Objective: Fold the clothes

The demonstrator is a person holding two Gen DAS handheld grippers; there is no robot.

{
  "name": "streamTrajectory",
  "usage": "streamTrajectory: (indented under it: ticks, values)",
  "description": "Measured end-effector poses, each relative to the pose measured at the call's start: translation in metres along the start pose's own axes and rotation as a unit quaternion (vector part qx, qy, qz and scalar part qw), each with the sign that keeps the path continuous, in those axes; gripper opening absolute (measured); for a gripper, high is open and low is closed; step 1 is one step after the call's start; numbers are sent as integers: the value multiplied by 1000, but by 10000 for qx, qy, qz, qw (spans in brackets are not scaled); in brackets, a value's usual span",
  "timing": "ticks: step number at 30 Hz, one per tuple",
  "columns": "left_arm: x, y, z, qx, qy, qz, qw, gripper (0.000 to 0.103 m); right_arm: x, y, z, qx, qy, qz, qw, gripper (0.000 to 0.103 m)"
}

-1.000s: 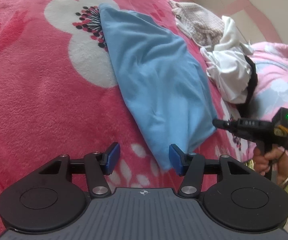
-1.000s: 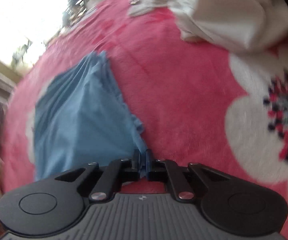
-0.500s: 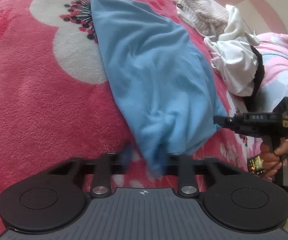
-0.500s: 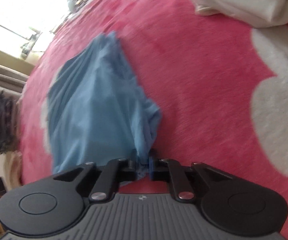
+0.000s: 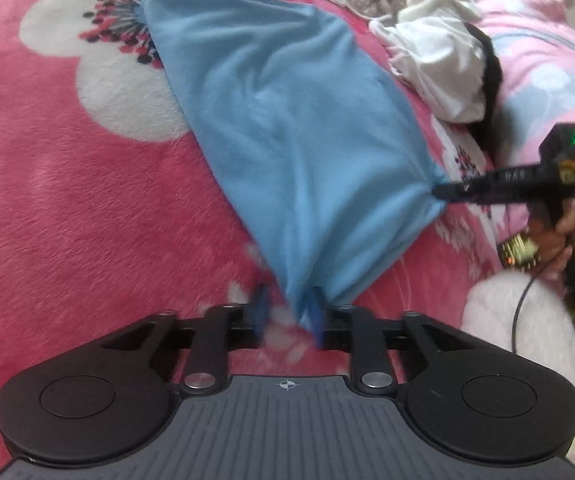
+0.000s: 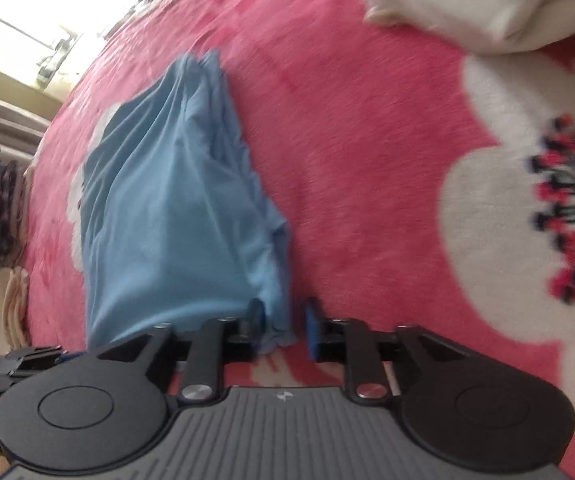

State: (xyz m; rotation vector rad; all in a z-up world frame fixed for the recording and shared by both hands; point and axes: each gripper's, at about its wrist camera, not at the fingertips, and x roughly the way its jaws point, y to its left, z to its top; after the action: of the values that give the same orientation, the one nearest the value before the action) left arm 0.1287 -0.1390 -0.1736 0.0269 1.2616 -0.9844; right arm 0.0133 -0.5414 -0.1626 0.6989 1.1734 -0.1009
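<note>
Lying on a pink flowered bed cover (image 5: pixel 67 208), folded blue garment (image 5: pixel 295 128), long axis running from the left gripper (image 5: pixel 287 314) away up-left, left jaws apart around its near corner, right gripper (image 6: pixel 281 326) jaws apart around another corner.

Left gripper (image 5: pixel 287 316): black linkage arms, silver screws, blue pads, ribbed grey body with a crosshair mark. Right gripper (image 6: pixel 281 326) alike.

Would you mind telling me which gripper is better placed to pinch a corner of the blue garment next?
Probably the right gripper: the blue garment fills most of its open gap, while only a corner tip reaches the left gripper, against one pad.
</note>
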Motion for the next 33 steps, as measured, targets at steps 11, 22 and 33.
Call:
streamTrajectory:
  ticks: [11, 22, 33]
  values:
    - [3, -99, -28, 3655, -933, 965, 9211, 29, -15, 128, -65, -3538, -648, -643, 9309, 31]
    - [19, -90, -32, 3768, -853, 1211, 9144, 29, 63, 194, -140, -6782, -217, -1536, 7183, 21]
    - [22, -87, -39, 4007, -810, 1049, 9066, 23, 54, 191, -142, -7170, -571, -1796, 6711, 1]
